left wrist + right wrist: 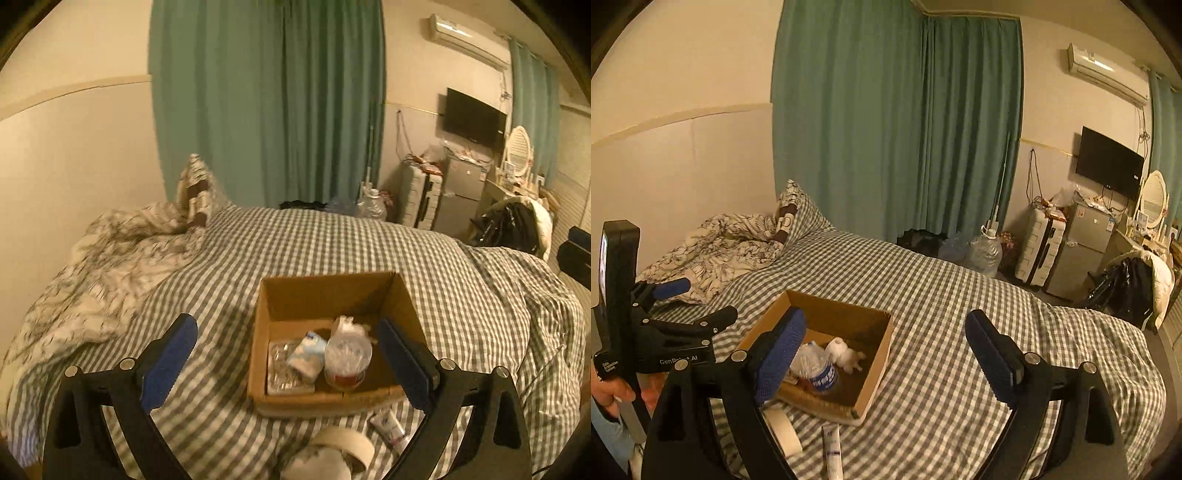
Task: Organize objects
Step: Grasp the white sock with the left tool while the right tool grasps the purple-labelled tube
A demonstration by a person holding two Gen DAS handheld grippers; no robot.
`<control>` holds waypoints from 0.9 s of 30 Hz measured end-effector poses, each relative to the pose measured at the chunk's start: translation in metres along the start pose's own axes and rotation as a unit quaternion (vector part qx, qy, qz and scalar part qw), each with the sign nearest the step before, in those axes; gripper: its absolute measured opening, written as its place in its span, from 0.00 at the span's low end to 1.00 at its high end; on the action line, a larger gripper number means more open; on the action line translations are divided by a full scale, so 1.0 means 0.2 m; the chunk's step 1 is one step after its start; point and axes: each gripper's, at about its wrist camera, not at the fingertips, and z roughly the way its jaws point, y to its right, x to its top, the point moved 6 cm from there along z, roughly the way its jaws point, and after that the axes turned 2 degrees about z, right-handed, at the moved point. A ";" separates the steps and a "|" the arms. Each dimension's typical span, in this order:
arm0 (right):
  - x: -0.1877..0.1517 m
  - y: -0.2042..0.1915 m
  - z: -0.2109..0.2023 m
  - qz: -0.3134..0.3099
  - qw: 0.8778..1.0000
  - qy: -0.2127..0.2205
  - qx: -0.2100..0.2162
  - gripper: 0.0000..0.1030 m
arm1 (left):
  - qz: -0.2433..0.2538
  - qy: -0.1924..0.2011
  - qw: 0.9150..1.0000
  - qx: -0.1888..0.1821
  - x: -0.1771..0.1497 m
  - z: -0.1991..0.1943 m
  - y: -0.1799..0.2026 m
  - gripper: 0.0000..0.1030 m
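While both grippers hung over the grey-and-white checked bedcover [332,240], neither had anything in it. Left gripper [288,365] stood spread wide, nothing btwn its blue pads; right gripper [886,354] likewise apart and empty.

Open brown cardboard box [325,291] sat mid-bed and already held stuff: clear round plastic tub w/ red label [347,358], white-and-blue soft packet [308,354], silvery blister sheets [284,369], plus a small white lump that's too blurred to ID.

Outside the box, on the near side: wide roll of cream tape [347,443] and a small white squeeze tube w/ purple print [388,428], both lying just beside the box's near wall. So prob. two items left to pack.

Risks: bedding is soft, so pressing down for the flat tube could sink it into the cover and the pads may pinch fabric instead. Tape roll could roll or slip off if gripped on its curved rim. Box is light, near wall could get nudged or tipped by a low approach.
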 end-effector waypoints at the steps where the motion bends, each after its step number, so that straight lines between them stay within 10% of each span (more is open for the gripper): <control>1: -0.02 -0.01 -0.01 -0.002 1.000 0.000 0.003 0.86 | -0.005 -0.006 1.000 0.002 -0.04 -0.01 0.00 0.97; 18: -0.96 -0.14 0.48 -0.019 0.985 -0.168 0.024 0.78 | 0.041 -0.110 0.993 0.030 -0.85 0.20 0.26 0.96; 27: -1.17 -0.17 0.63 -0.012 0.971 -0.236 0.046 0.65 | 0.066 -0.160 0.985 0.013 -1.09 0.38 0.30 0.95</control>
